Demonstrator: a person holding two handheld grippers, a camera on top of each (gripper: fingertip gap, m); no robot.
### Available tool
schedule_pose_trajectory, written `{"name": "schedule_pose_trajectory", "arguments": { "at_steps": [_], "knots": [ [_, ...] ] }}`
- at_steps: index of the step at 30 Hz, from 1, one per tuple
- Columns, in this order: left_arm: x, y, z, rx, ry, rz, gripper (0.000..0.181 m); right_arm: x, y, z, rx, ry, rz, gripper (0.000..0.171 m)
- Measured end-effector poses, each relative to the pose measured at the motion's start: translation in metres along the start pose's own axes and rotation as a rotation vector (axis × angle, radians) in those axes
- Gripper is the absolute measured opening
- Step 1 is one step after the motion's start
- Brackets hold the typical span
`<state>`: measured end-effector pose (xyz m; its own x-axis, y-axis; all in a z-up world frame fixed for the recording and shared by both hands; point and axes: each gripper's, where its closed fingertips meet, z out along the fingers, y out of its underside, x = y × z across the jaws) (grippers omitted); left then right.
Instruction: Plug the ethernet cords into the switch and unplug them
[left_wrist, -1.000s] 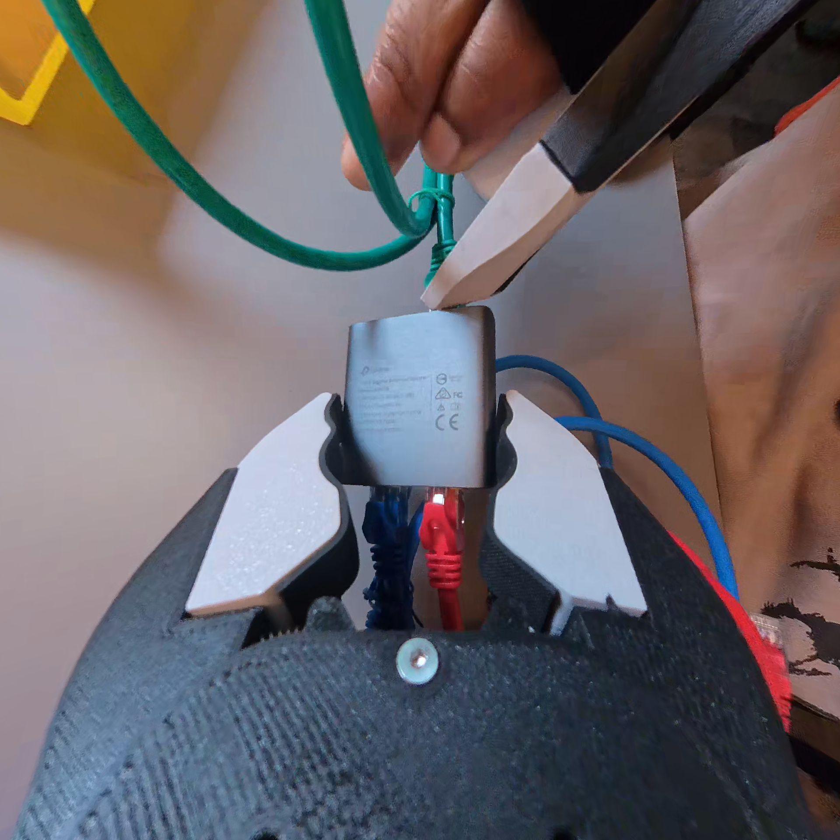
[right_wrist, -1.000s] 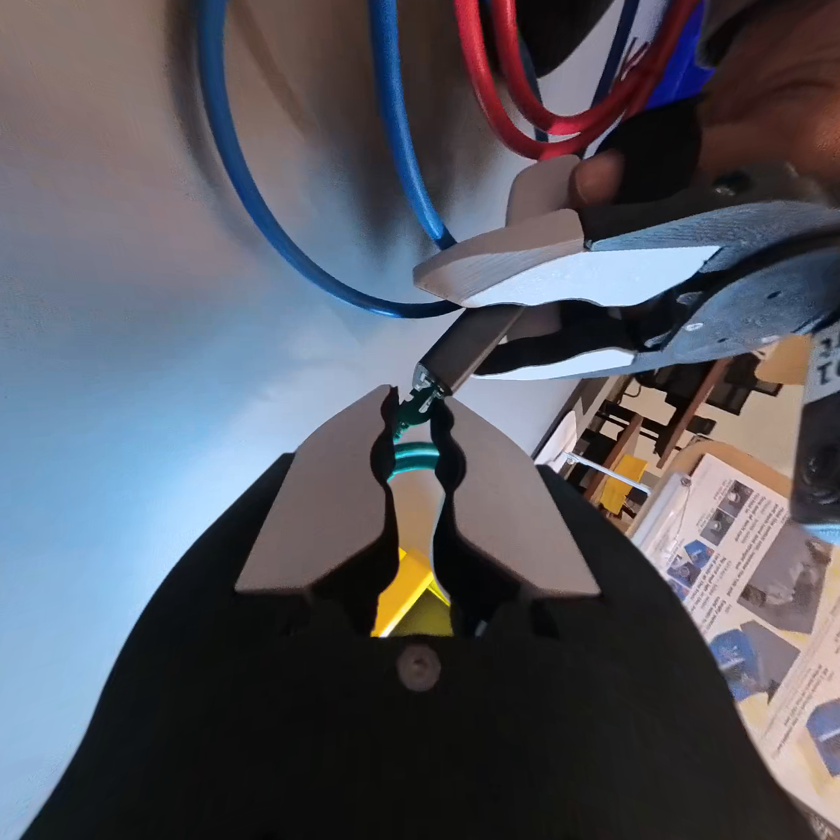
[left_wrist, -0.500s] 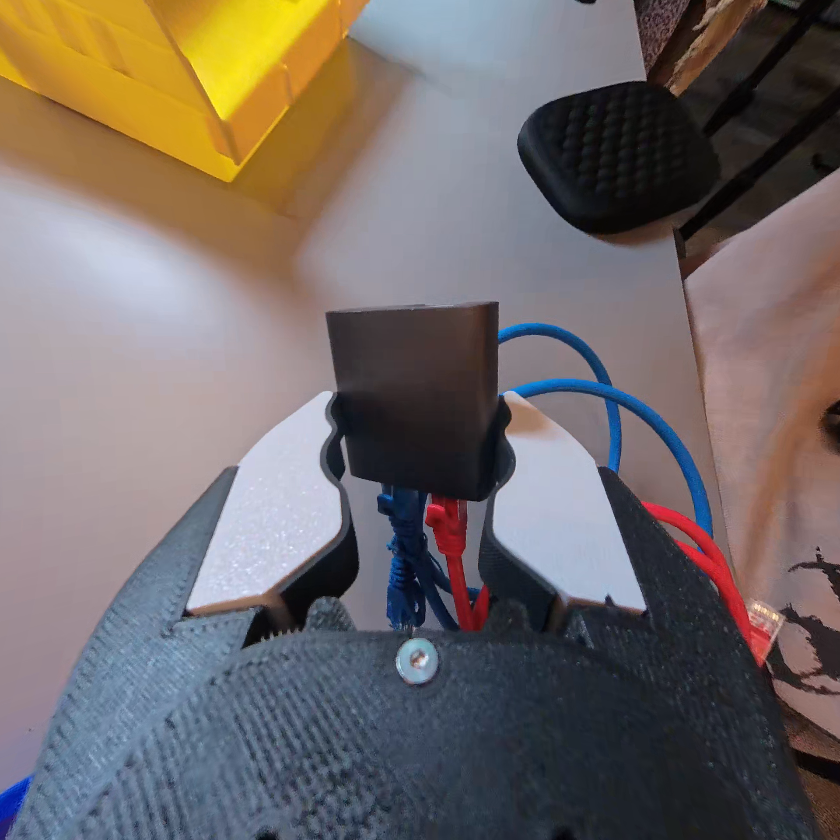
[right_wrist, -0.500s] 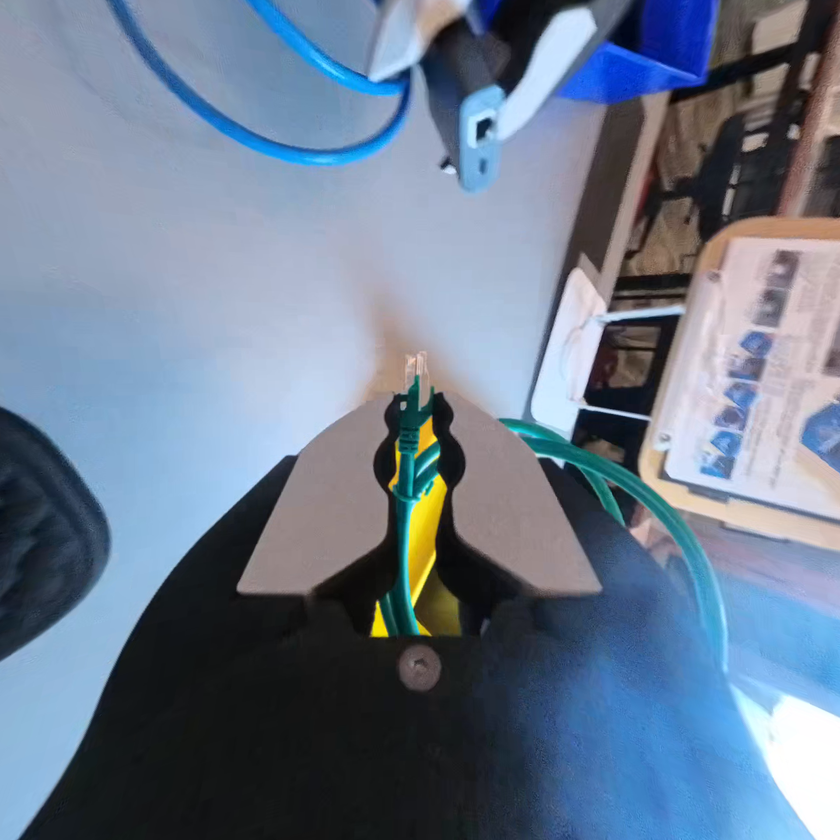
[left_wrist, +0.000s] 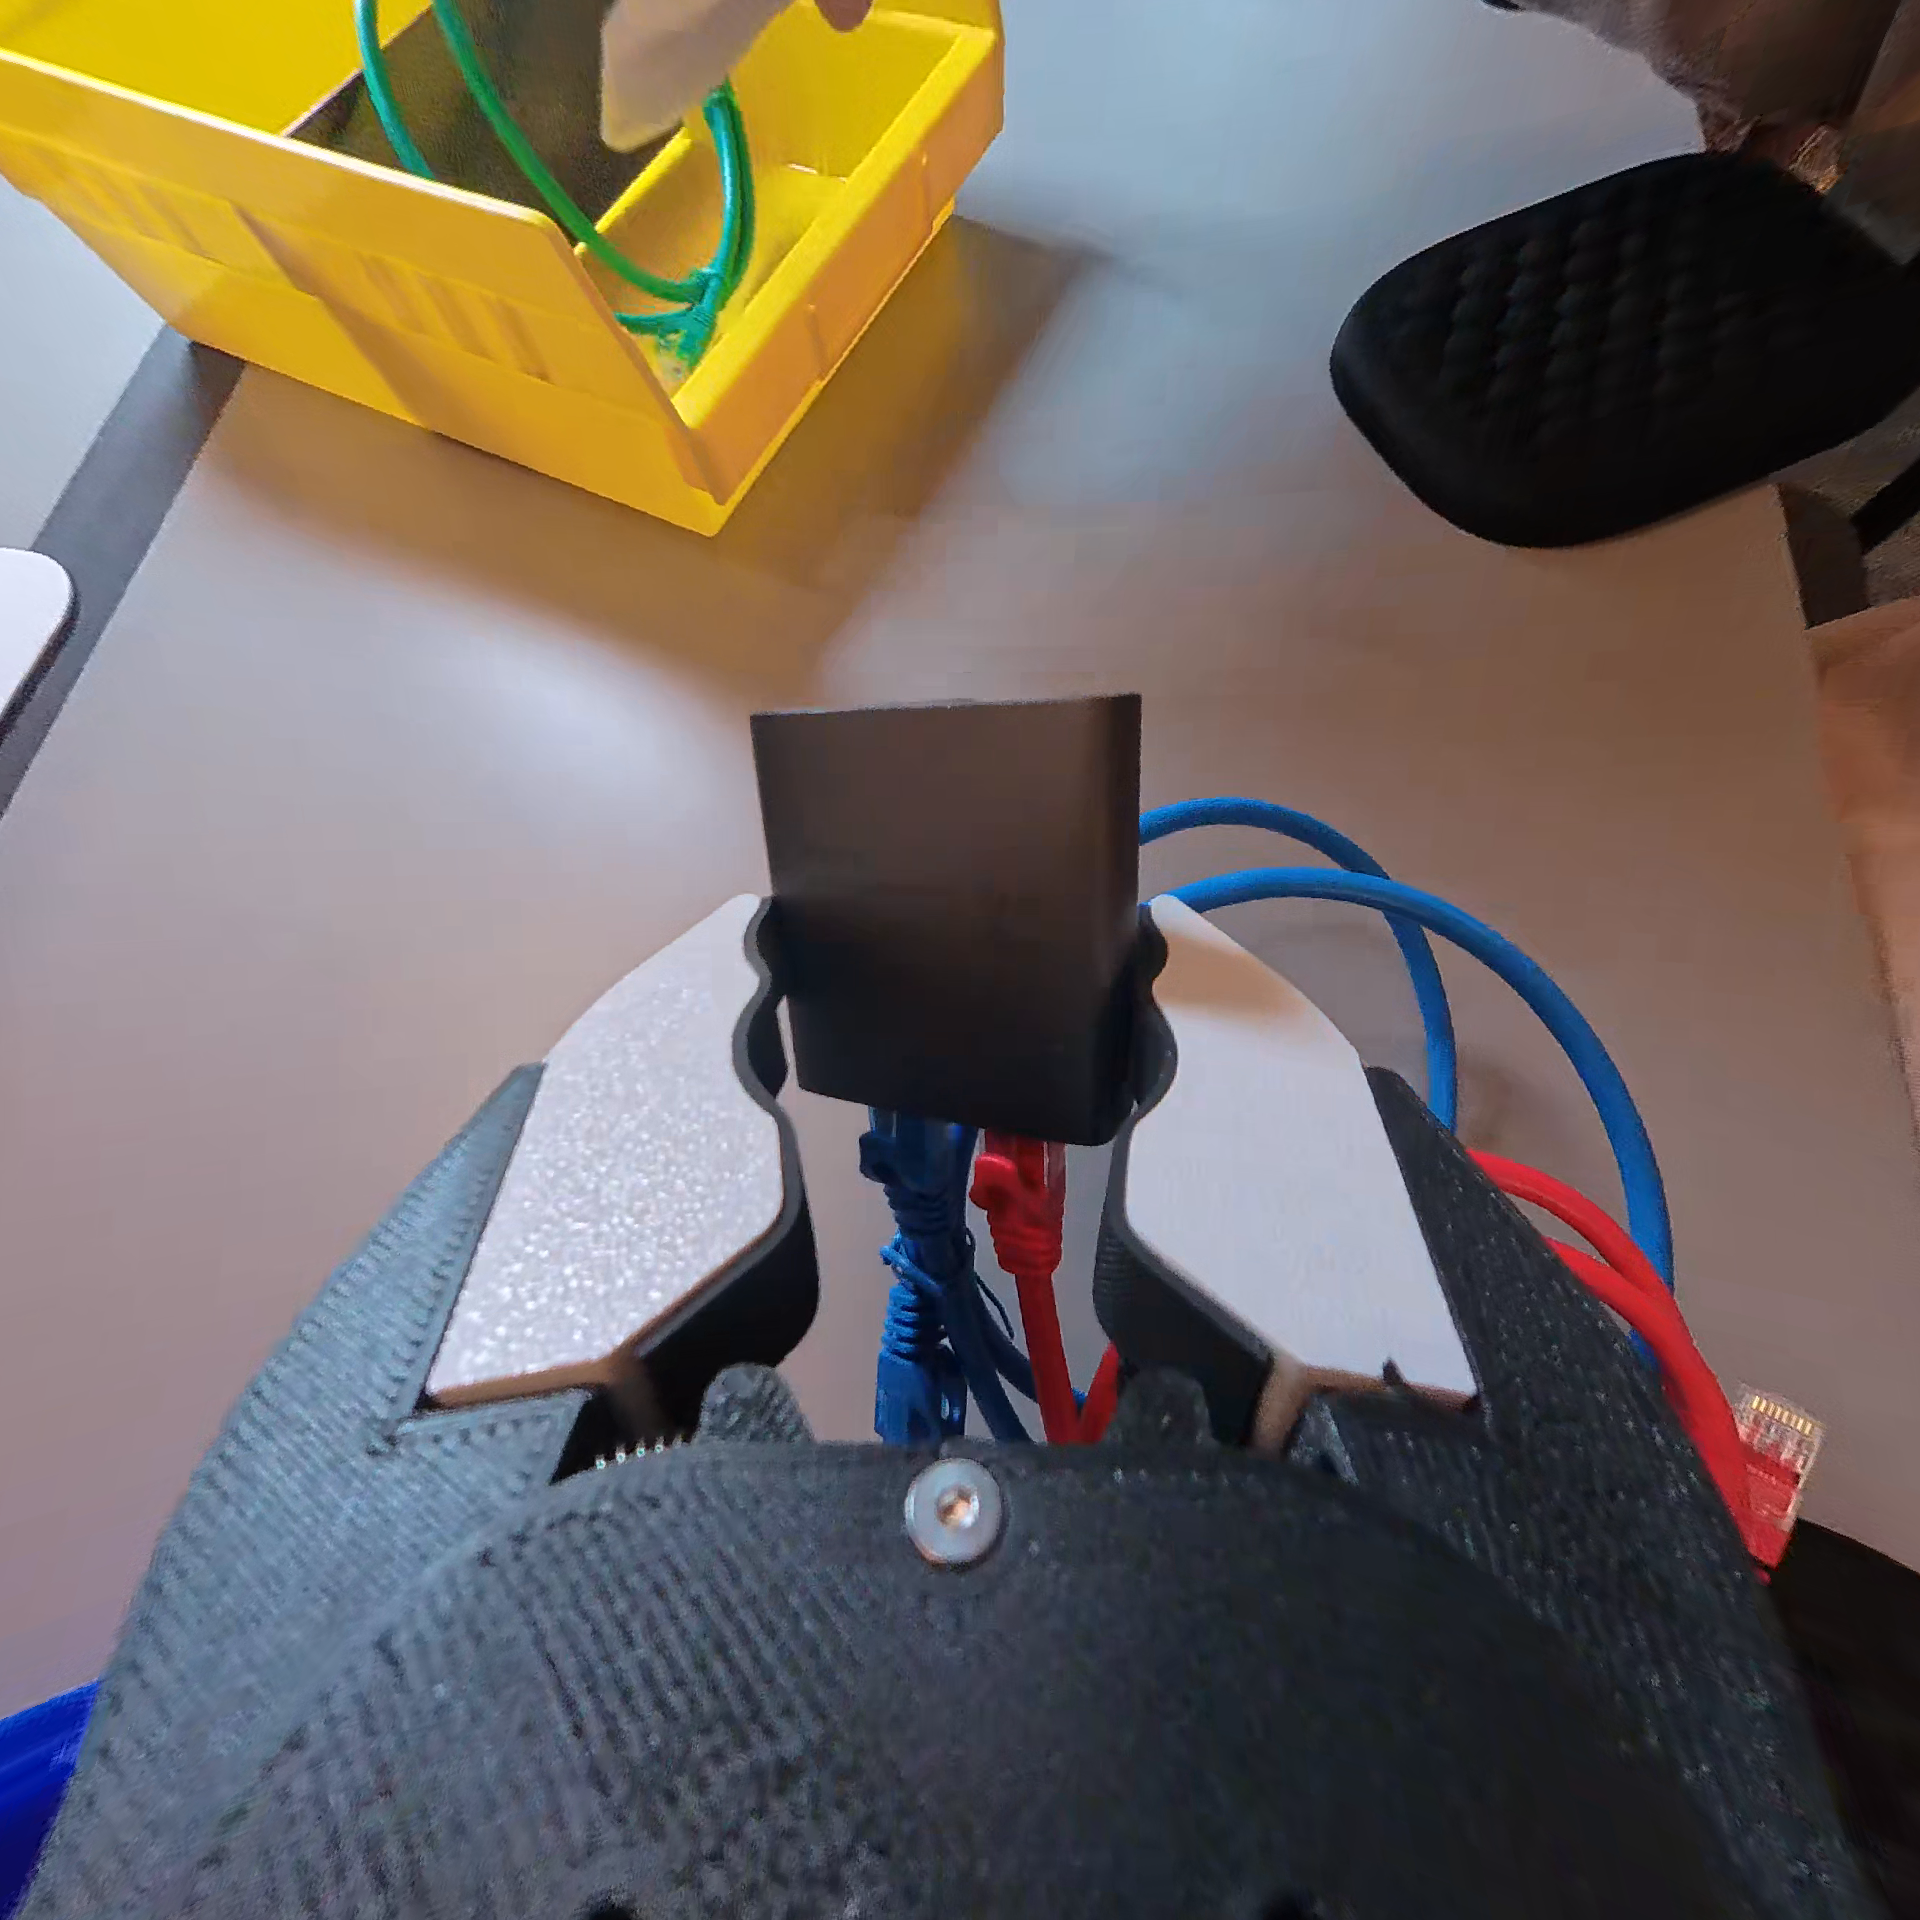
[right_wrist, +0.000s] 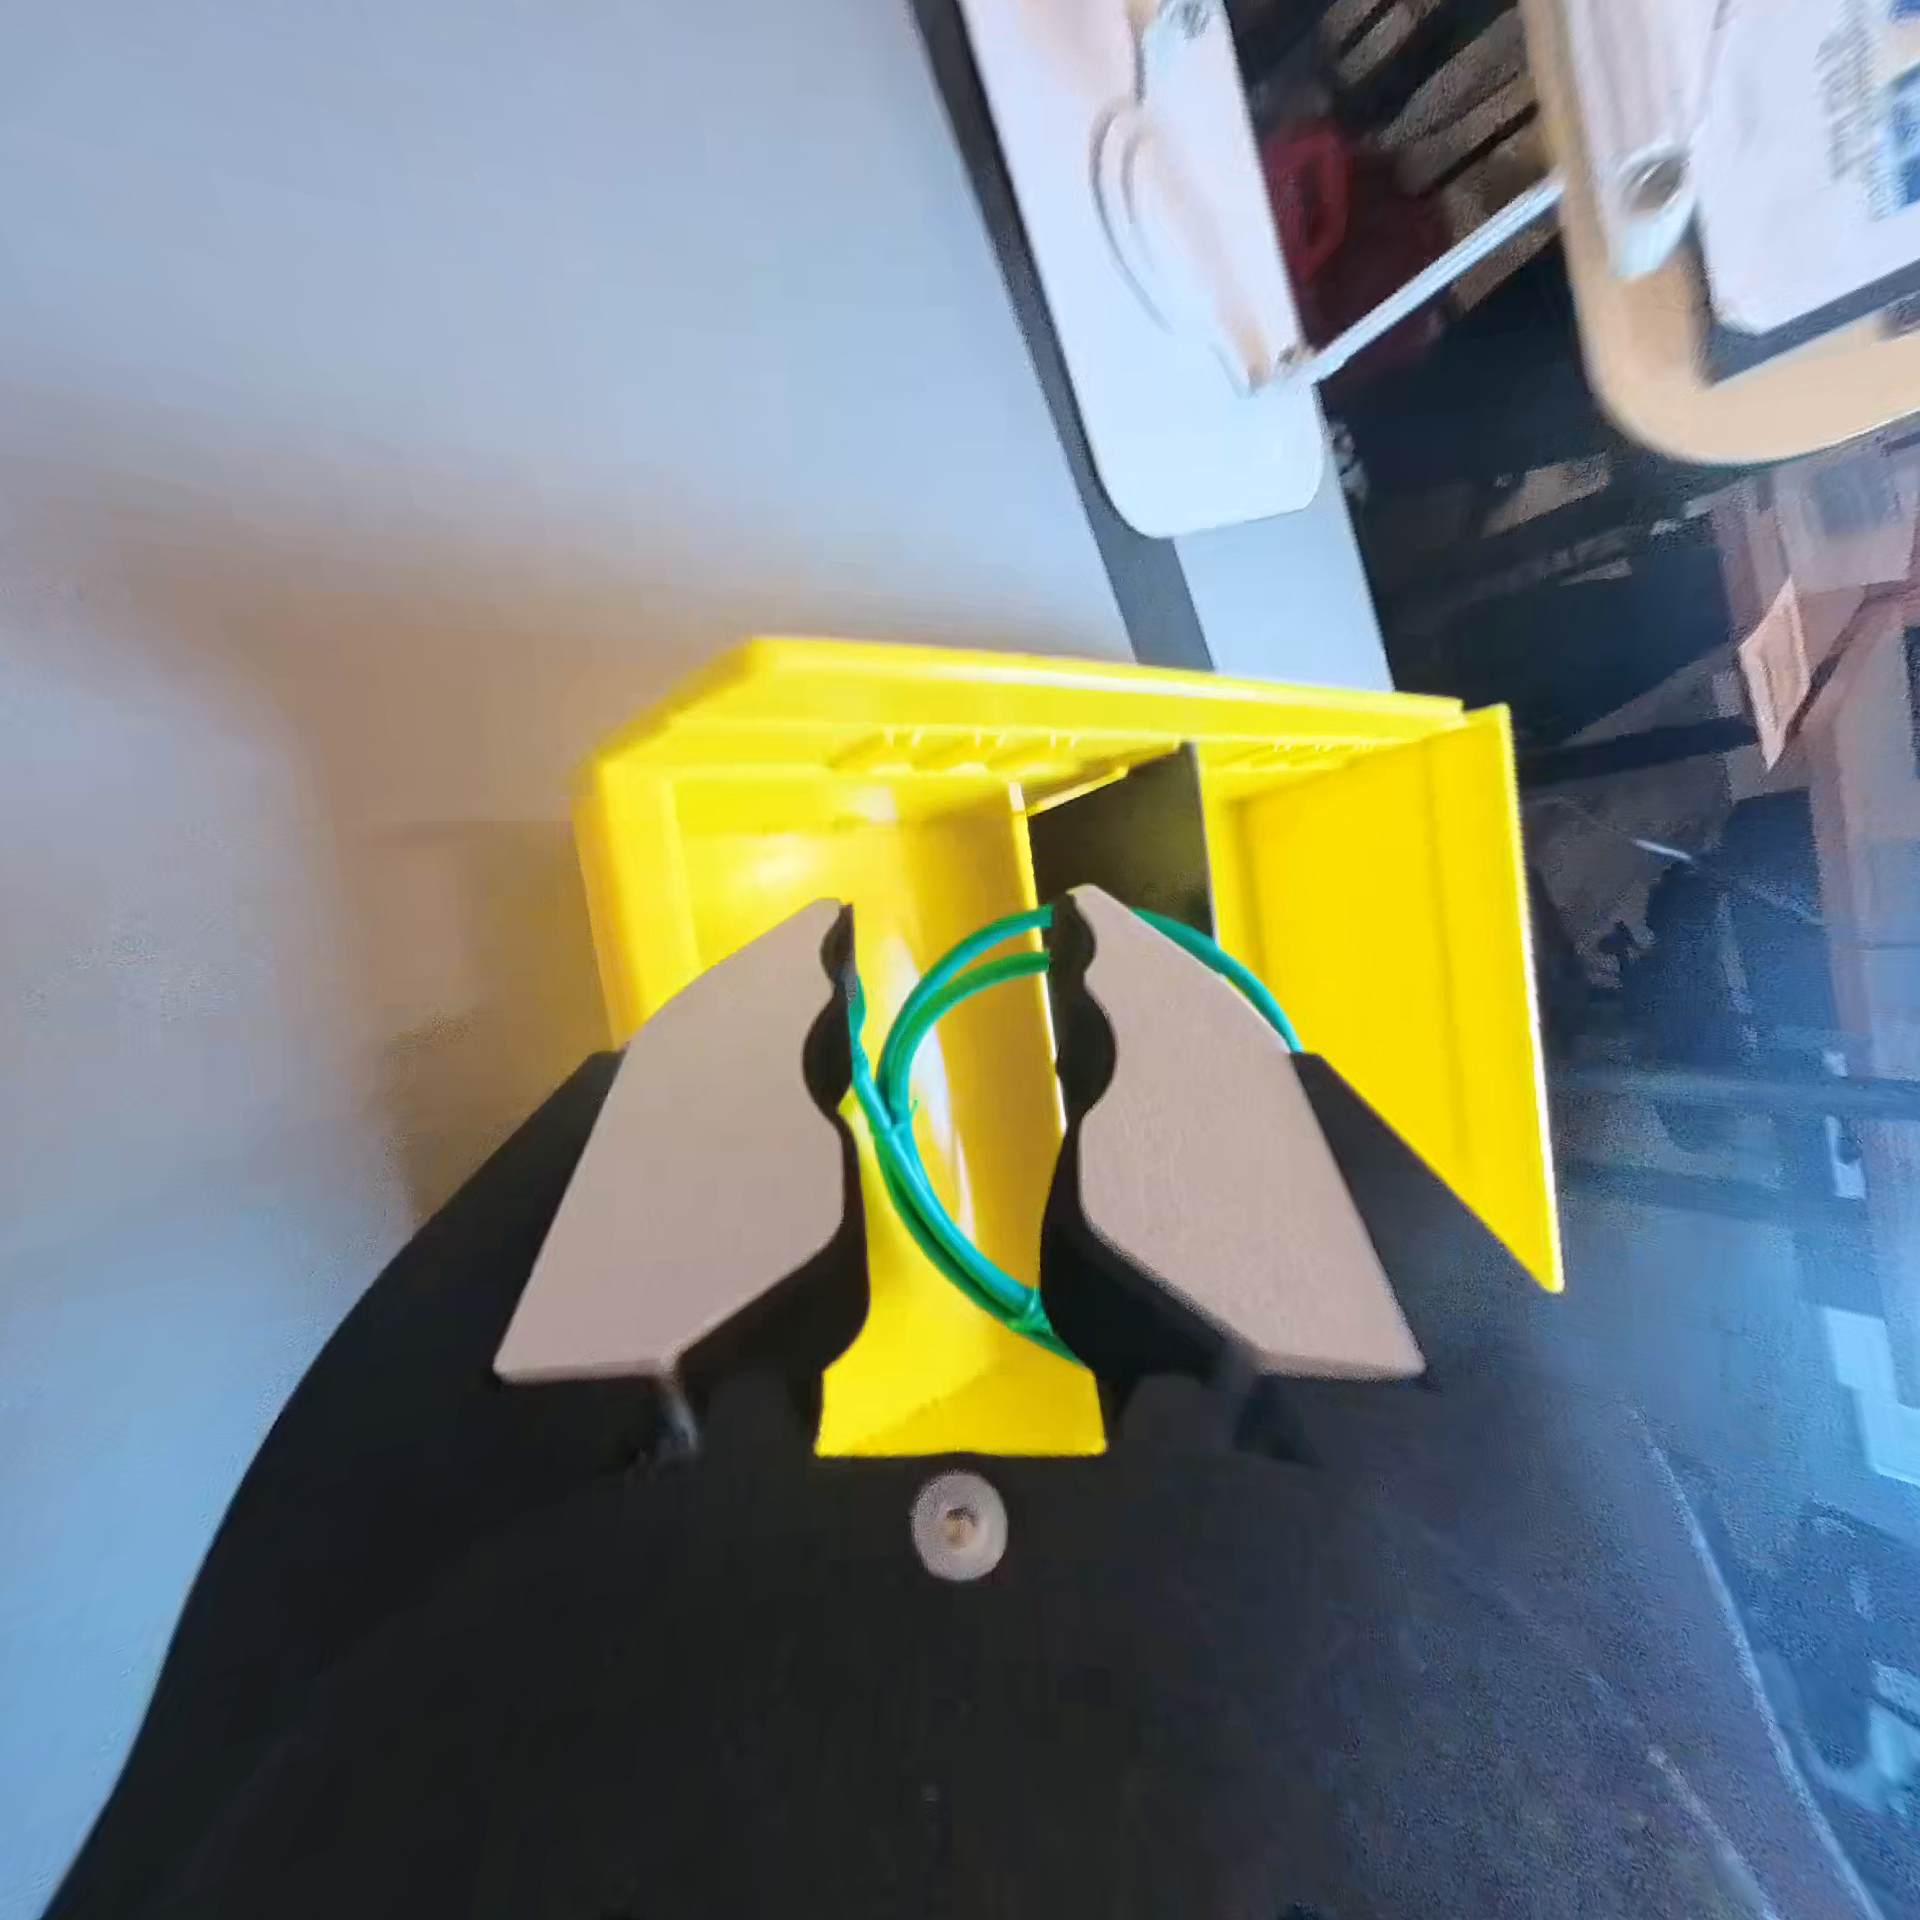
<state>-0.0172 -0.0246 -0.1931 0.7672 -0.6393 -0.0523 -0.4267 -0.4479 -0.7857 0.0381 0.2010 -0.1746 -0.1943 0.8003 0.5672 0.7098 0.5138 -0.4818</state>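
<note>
Two fingers (left_wrist: 644, 1174) of the left gripper (left_wrist: 951, 935) are pressed on the sides of the dark switch (left_wrist: 945, 894), which is held between the tips with its far end pointing away from the camera. At its near end, between the fingers, a blue cord (left_wrist: 914, 1247) and a red cord (left_wrist: 1029, 1236) are plugged in side by side; their loops are seen on the right of the gripper, over the grey table (left_wrist: 416, 779). A free red plug (left_wrist: 1777, 1455) is seen at the right edge of the gripper body.

The jaws of the right gripper (right_wrist: 951, 914) are parted with a moderate gap, and the green cord (right_wrist: 914, 1039) is seen loose between them, touching the left finger; it cannot be told whether it is held. Beyond the fingers the yellow bin (right_wrist: 1403, 987) is seen, and the green loop hangs into it.
</note>
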Motion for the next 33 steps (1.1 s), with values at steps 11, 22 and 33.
{"name": "schedule_pose_trajectory", "arguments": {
  "at_steps": [11,22,33],
  "knots": [
    [0.0,-0.048,0.0,0.129,0.006,0.117,0.064,-0.121,-0.107,-0.053,0.612,-0.392,0.233,0.044],
    [0.092,-0.141,-0.066,0.811,0.666,0.237,0.064,-0.17,-0.153,-0.102,0.943,-0.666,0.181,0.065],
    [0.022,-0.09,-0.056,0.599,0.227,0.142,0.037,-0.129,-0.13,-0.11,0.835,-0.327,0.053,0.017]
  ]
}}
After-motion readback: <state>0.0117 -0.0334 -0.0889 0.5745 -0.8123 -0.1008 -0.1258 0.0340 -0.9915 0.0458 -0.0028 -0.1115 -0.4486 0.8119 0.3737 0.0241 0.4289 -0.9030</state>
